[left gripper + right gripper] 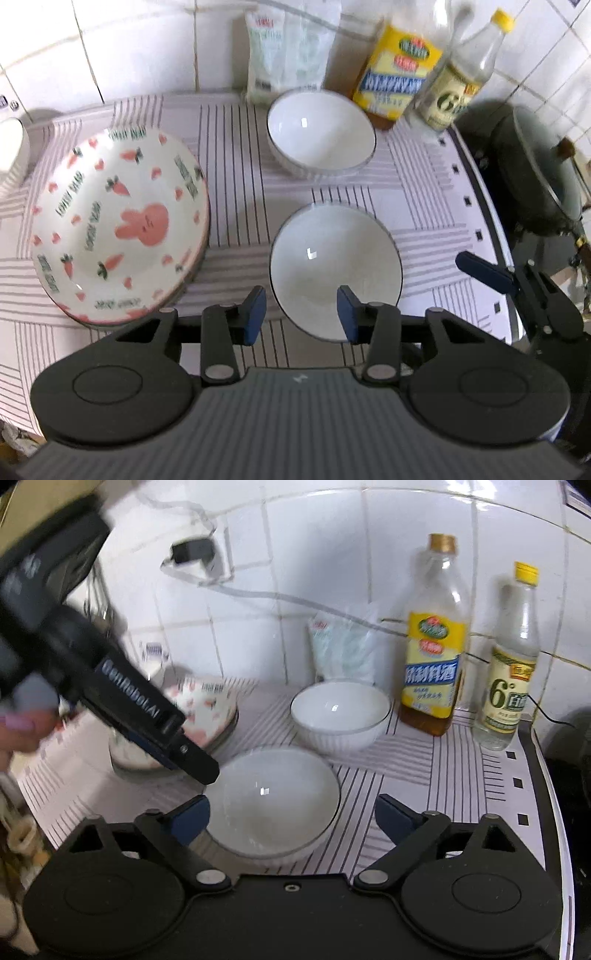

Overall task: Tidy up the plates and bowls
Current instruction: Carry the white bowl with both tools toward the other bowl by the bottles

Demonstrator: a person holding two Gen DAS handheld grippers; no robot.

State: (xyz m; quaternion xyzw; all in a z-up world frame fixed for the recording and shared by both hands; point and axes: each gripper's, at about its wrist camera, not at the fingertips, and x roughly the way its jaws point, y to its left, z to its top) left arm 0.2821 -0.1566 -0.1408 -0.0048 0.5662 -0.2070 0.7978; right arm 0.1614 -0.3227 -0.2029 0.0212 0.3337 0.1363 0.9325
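both white bowls (334, 271) sit mouth up; left gripper (301, 314) parted and empty, right gripper (291, 814) wide apart, empty.

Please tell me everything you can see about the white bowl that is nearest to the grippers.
The near bowl is plain white with a thin dark rim line, glossy like glazed ceramic, and its outer wall looks ribbed. It stands upright and empty on the striped cloth, apart from the far bowl and the carrot plate. Nothing grips it.
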